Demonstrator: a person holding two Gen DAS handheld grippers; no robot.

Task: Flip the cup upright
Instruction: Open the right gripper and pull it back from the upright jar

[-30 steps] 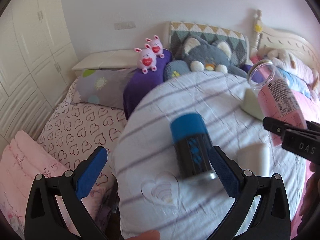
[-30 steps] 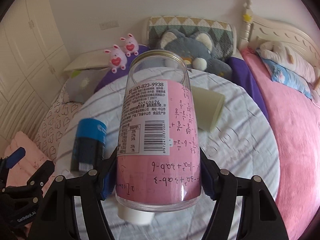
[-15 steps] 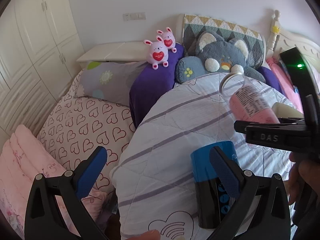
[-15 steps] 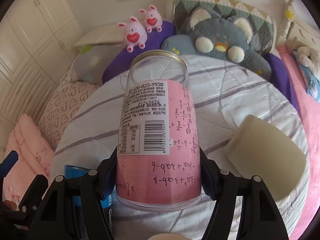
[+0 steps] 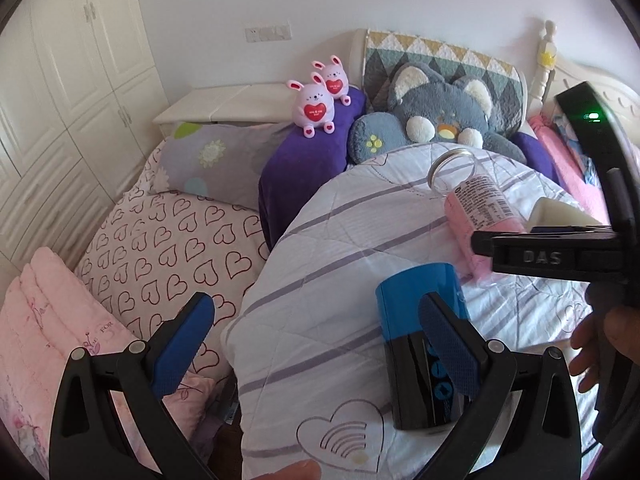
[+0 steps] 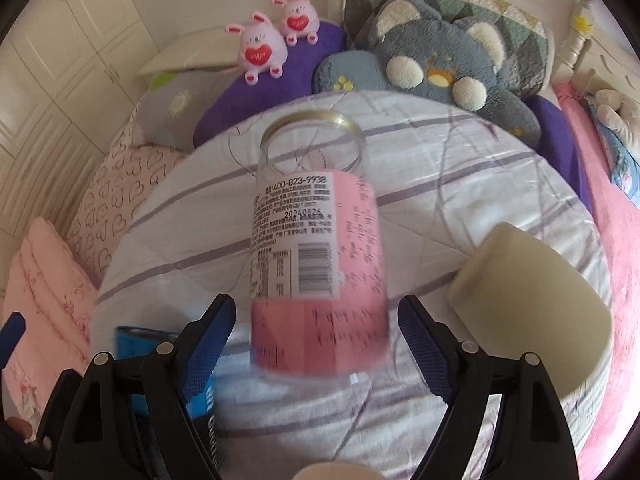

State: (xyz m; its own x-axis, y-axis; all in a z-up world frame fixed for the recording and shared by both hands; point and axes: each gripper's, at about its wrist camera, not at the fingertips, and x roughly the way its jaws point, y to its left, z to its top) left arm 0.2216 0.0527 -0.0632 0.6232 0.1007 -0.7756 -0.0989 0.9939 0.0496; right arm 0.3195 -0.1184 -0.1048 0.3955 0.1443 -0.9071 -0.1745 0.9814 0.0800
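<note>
Since half a second back: right gripper (image 6: 316,340) sprung open, no longer clamped on the clear pink-label cup (image 6: 316,264).

Left wrist view: left gripper (image 5: 316,332) spread wide, holding nothing, hovering over the quilt (image 5: 340,240) edge. Blue-and-black bottle (image 5: 420,340) lying right behind the right-hand finger. Cup (image 5: 472,204) tilted further back, mouth up and away toward the grey cat plush (image 5: 440,120), base down by the right gripper's side.

Right wrist view: cup sitting between the open pads, apart from both, blurred, so probably mid-motion. Cream cup (image 6: 532,320) on its side just to the right.

Risk-wise: soft, lumpy quilt plus a tall narrow cup, so could easily tip or roll toward the cream one. Also easy to clip when pulling the fingers back.
</note>
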